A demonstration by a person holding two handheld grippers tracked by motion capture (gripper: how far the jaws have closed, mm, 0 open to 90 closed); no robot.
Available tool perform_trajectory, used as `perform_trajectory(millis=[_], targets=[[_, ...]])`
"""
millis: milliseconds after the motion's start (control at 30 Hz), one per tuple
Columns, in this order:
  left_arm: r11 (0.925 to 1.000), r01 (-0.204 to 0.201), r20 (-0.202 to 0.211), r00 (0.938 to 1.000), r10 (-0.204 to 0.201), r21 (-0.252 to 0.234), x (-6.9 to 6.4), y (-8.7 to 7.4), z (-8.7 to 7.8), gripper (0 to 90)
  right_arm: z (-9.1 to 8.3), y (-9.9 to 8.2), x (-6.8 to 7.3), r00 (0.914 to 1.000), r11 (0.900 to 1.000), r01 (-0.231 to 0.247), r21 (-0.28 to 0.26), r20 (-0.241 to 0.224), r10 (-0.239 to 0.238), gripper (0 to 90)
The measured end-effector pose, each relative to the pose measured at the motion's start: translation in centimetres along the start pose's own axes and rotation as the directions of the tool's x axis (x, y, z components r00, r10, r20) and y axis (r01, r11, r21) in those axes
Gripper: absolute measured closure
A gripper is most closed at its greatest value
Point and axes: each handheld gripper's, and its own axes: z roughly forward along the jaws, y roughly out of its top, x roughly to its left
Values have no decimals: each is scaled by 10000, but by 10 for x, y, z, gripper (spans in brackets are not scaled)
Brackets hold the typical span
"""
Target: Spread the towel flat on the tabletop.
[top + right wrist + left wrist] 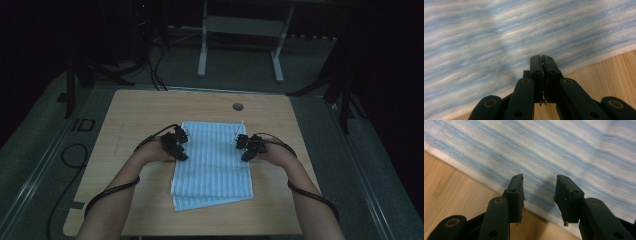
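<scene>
Folded blue-striped towel (pixel 212 162) on wooden table (pixel 135 115); left claw (pixel 539 191) parted, right claw (pixel 542 62) closed, empty.

Dim room, grey floor (pixel 235 70)

towel (pixel 212 160) on table (pixel 140 110), left gripper (pixel 176 145) at its left edge, right gripper (pixel 248 145) seemingly at right

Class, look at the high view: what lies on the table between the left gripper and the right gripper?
In the high view, the folded blue-striped towel spans the gap between the left gripper and the right gripper; nothing rests on that stretch of it.
</scene>
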Motion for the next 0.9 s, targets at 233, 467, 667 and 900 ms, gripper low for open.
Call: perform_trajectory(millis=[233, 467, 667, 900], targets=[[9934, -1105, -104, 9938, 1103, -317, -50, -21, -42, 516, -42, -21, 45, 9934, 9865, 1146, -1172, 123, -1140, 813], [9737, -2165, 603, 9734, 2209, -714, -100, -44, -52, 515, -40, -41, 95, 9759, 9699, 2075, -1275, -406, -2142, 733], [9565, -2912, 351, 9559, 2916, -161, -127, -53, -36, 515, -18, -49, 118, 9626, 9635, 2558, -796, -710, -2614, 659], [9623, -2694, 157, 9630, 2690, 367, -121, -51, -12, 549, -12, -44, 112, 9711, 9717, 2332, -370, -429, -2347, 854]])
